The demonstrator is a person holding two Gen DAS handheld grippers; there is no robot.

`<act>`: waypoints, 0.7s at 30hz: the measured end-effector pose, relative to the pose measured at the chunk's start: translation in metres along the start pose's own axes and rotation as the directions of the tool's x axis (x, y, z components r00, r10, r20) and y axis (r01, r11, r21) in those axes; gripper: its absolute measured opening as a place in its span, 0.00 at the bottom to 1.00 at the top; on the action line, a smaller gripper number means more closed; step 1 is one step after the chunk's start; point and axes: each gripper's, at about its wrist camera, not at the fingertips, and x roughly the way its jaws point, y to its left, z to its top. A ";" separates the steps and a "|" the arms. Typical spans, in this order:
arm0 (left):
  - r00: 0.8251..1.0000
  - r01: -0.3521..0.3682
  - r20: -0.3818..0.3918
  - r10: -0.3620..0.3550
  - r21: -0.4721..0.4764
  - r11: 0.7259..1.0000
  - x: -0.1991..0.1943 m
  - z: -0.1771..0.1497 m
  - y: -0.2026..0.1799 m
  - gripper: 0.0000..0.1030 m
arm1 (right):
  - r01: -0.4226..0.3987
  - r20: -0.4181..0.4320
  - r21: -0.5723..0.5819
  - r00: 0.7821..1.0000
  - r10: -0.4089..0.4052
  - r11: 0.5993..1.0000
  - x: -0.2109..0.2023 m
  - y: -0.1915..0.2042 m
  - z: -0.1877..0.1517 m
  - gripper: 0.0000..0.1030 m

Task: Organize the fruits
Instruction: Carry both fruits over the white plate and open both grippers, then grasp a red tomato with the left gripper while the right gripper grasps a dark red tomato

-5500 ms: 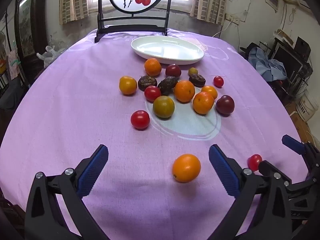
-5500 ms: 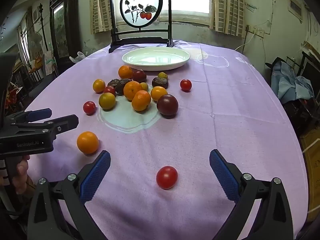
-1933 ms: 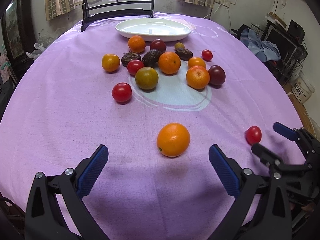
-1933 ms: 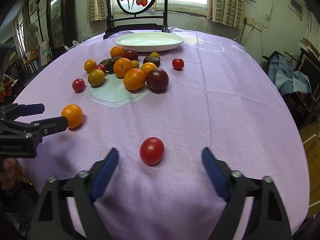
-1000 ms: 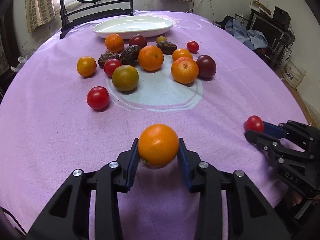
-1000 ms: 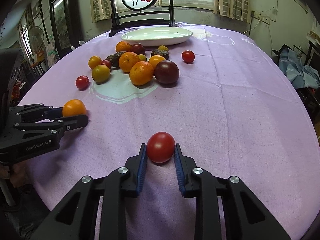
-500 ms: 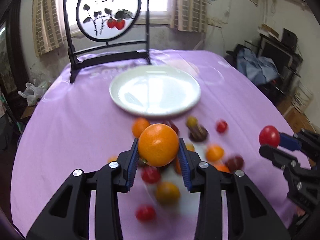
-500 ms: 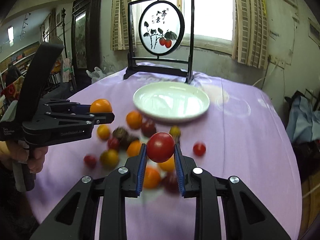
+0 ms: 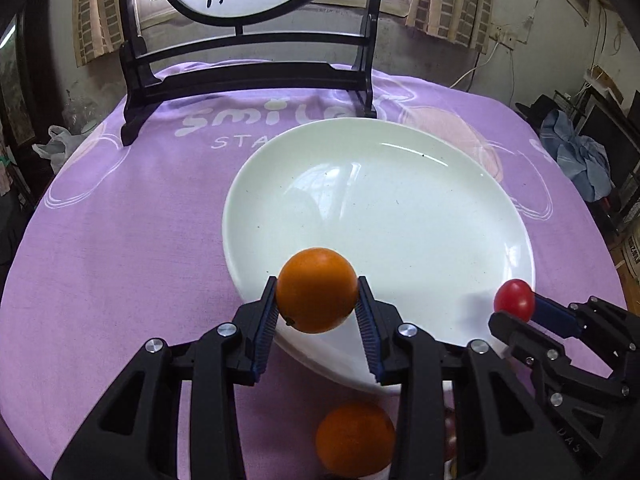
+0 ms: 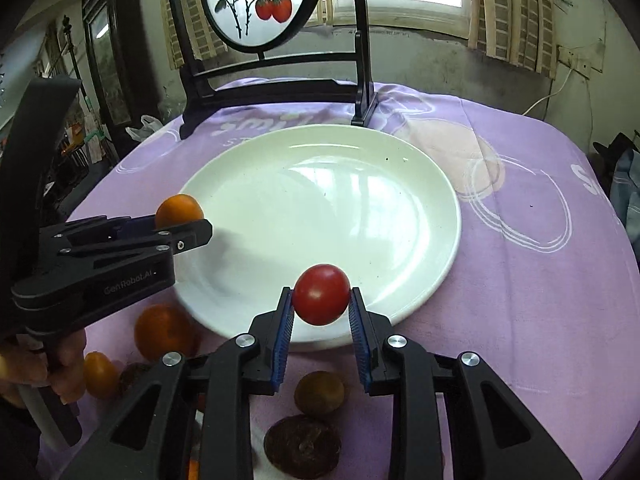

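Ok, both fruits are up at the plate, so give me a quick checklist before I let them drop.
1. Orange between the left gripper pads, jaws opening: ok.
2. Tomato between the right gripper pads, jaws opening: ok.
3. Plate bare of fruit, room for both: ok.
4. Orange over the plate's near rim, not the middle: not ok, could roll off.
5. Tomato over the plate's near edge: ok, just.
6. Height above the plate: cannot tell.
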 end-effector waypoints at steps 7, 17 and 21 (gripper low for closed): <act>0.995 -0.027 0.093 0.025 0.023 0.999 -0.031 -0.011 -0.008 0.70 | 0.007 0.009 0.027 1.000 -0.007 1.000 -0.012 -0.007 -0.003 0.46; 0.986 -0.041 0.164 0.032 0.050 0.998 -0.111 -0.080 -0.011 0.82 | 0.022 0.082 0.016 0.996 -0.023 1.000 -0.091 -0.013 -0.072 0.60; 0.990 -0.010 0.144 0.002 0.059 0.998 -0.131 -0.123 -0.009 0.82 | 0.045 0.133 -0.010 0.990 -0.043 0.999 -0.126 -0.010 -0.106 0.65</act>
